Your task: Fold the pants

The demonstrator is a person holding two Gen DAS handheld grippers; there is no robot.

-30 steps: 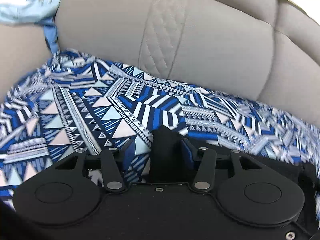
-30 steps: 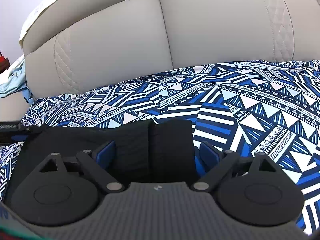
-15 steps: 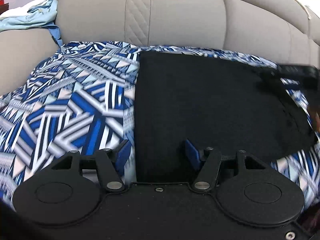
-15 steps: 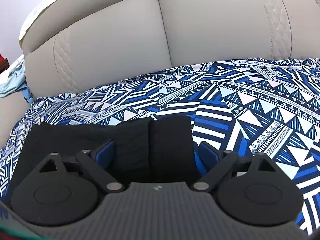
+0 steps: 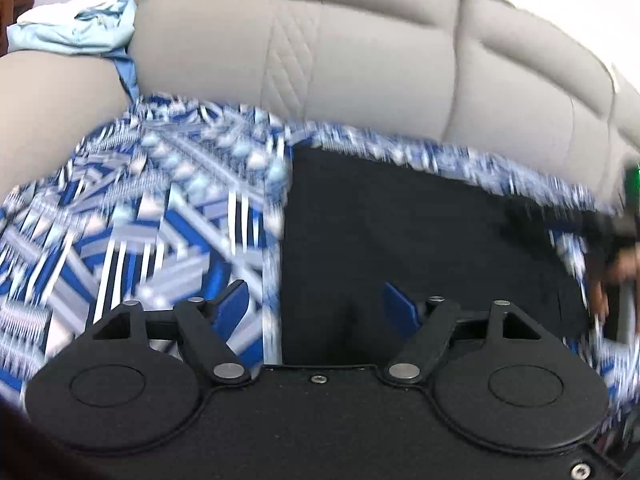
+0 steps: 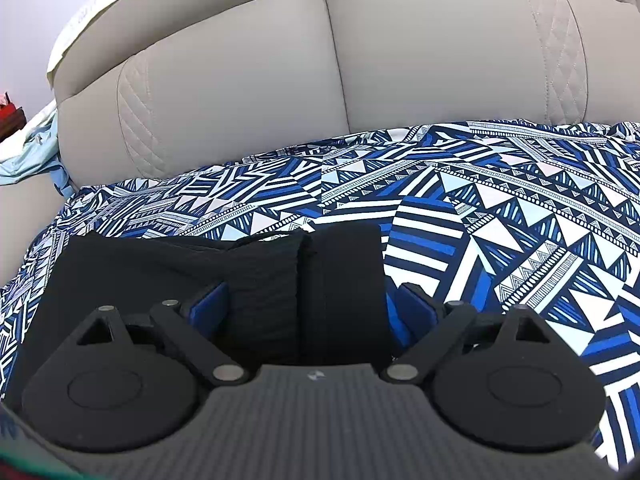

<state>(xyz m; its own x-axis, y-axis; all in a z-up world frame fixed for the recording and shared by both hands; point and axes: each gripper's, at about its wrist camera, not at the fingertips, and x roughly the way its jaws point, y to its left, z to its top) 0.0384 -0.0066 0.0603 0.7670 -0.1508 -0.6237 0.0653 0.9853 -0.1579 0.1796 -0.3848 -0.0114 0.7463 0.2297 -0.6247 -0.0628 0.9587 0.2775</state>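
The black pants point(image 5: 420, 240) lie flat on a blue and white patterned cloth point(image 5: 140, 220) spread over a sofa seat. In the left wrist view my left gripper point(image 5: 316, 304) is open, its blue pads wide apart over the pants' near left edge. In the right wrist view my right gripper point(image 6: 310, 304) is also open, and the folded right end of the pants point(image 6: 280, 272) lies between its pads. The other gripper and hand show blurred at the far right of the left wrist view point(image 5: 616, 264).
The grey sofa backrest point(image 6: 280, 100) rises right behind the cloth. A light blue garment point(image 5: 80, 28) lies on the left armrest. The patterned cloth point(image 6: 520, 220) runs on to the right of the pants.
My left gripper let go of the pants, opened and swung to face the flat pants. My right gripper stayed nearly still over the folded end.
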